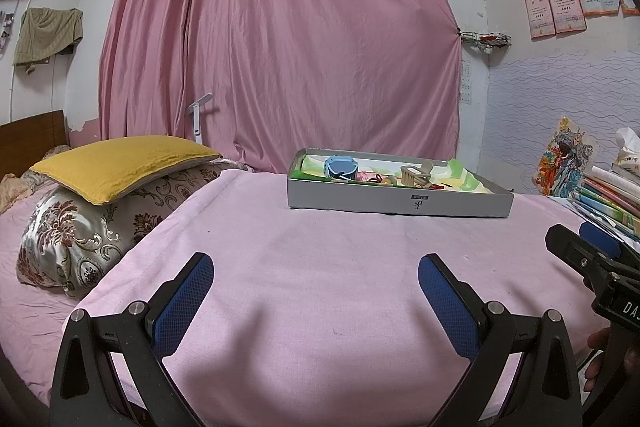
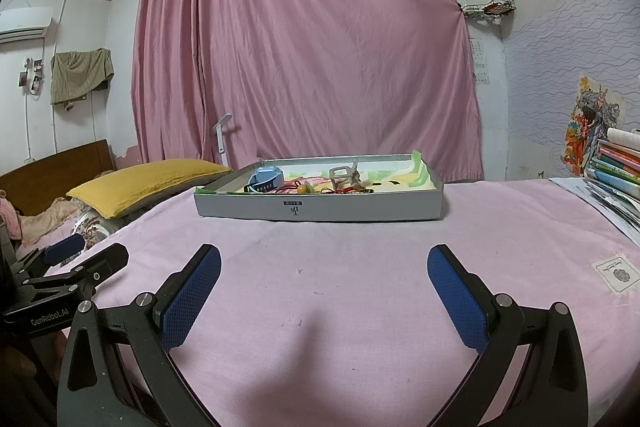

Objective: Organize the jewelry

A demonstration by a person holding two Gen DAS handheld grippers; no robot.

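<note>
Centre frame, on the desk: box of jewelry. Both grippers, left gripper and right gripper, spread, empty; best approach low over the rim.

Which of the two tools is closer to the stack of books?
The right tool. It hovers open over the pink cloth, with the stack of books ahead on its right side. The left tool, also open, sits further left, with the right one between it and the books.
</note>
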